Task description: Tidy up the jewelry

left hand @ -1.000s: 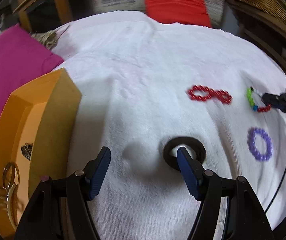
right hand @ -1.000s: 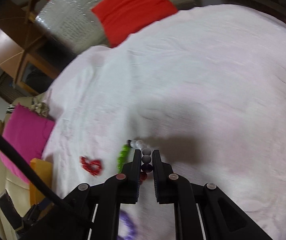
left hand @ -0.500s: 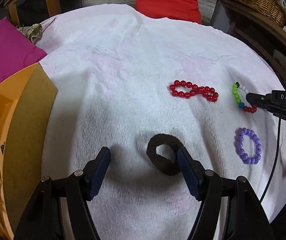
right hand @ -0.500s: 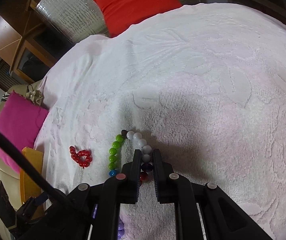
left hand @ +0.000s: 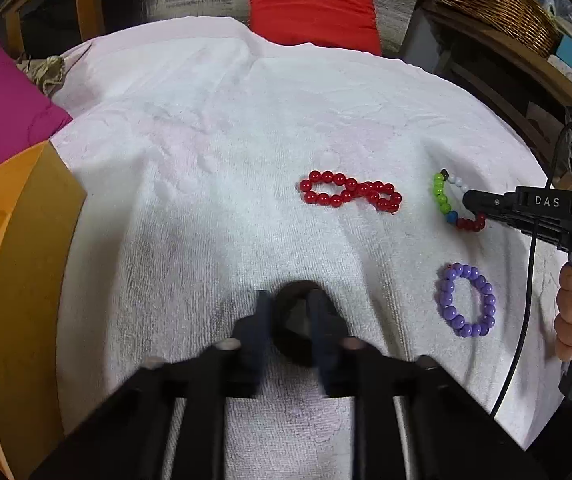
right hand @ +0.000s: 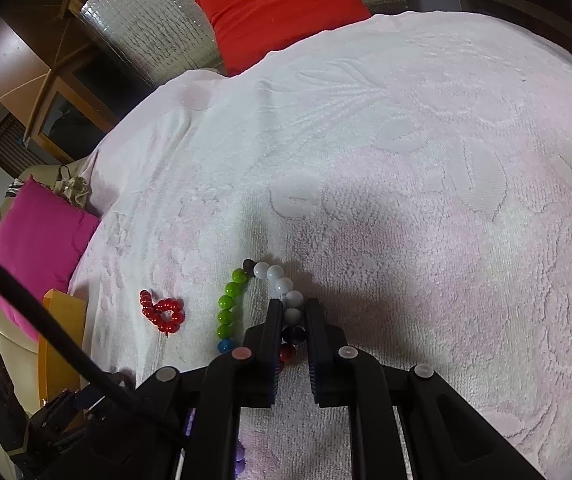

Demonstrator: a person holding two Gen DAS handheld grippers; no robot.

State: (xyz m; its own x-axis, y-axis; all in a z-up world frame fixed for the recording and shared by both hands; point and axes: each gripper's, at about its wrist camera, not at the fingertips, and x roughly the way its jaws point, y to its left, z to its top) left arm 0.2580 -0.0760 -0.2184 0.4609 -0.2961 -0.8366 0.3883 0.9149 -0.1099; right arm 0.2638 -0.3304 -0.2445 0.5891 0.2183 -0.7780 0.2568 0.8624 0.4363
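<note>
Left gripper (left hand: 288, 320) jaws pinch the black ring (left hand: 298, 322); right gripper (right hand: 291, 326) jaws clamp the mixed bracelet (right hand: 274, 276) on the towel (right hand: 426, 160).

Three bracelets (left hand: 350, 193) on towel (left hand: 214, 128)

Your left gripper (left hand: 286, 312) is motion-blurred; soft overhead light, fisheye-dark corners, shadow ahead of your right gripper (right hand: 291, 312).

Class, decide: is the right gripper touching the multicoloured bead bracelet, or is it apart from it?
Touching. The right wrist view shows the right gripper with its fingers pressed against the multicoloured bead bracelet, pale and dark beads pinched between them with no gap.
</note>
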